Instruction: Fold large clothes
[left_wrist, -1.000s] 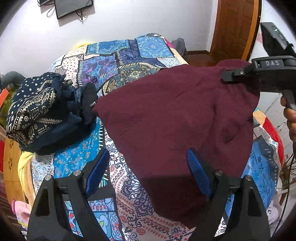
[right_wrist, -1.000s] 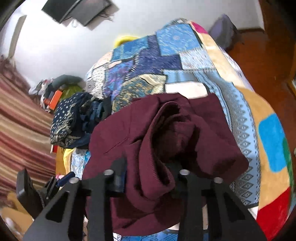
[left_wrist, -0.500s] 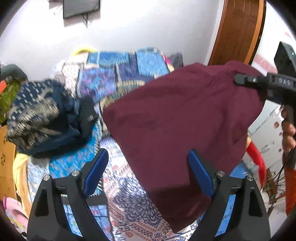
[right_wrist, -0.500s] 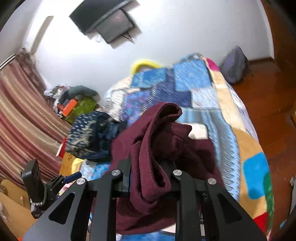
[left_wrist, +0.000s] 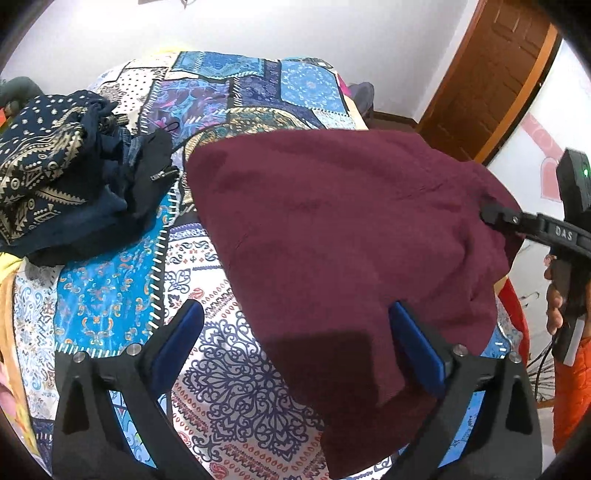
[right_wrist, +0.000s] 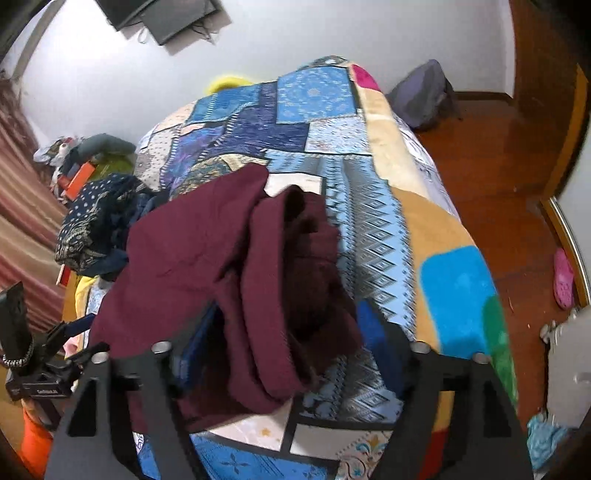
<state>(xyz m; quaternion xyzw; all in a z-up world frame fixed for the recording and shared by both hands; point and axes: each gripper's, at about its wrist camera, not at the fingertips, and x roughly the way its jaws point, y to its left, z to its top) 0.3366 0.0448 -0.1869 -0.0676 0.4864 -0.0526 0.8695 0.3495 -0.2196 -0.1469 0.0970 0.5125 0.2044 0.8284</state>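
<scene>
A maroon garment (left_wrist: 332, 236) of soft, slightly ribbed knit lies on a bed covered with a patchwork quilt (left_wrist: 236, 92) of blue, white and tan printed panels. Seen from the left wrist, the cloth spreads as a broad, fairly smooth sheet with a rounded far edge, its near corner draping toward the quilt's lower edge. From the right wrist, the same garment bunches into thick, rolled folds with a dark hollow between them.

The left hand-held gripper (left_wrist: 295, 343) has its blue-padded fingers spread wide; the right pad sits over the cloth's edge, the left over bare quilt, and neither presses the fabric. The right hand-held gripper (right_wrist: 291, 354) has just been opening: its black fingers now stand apart with the bunched folds lying loose between them.

Beside the garment, toward the bed's left side, sits a crumpled heap of navy clothes (left_wrist: 55, 177) with pale geometric print and a small metal zip.
</scene>
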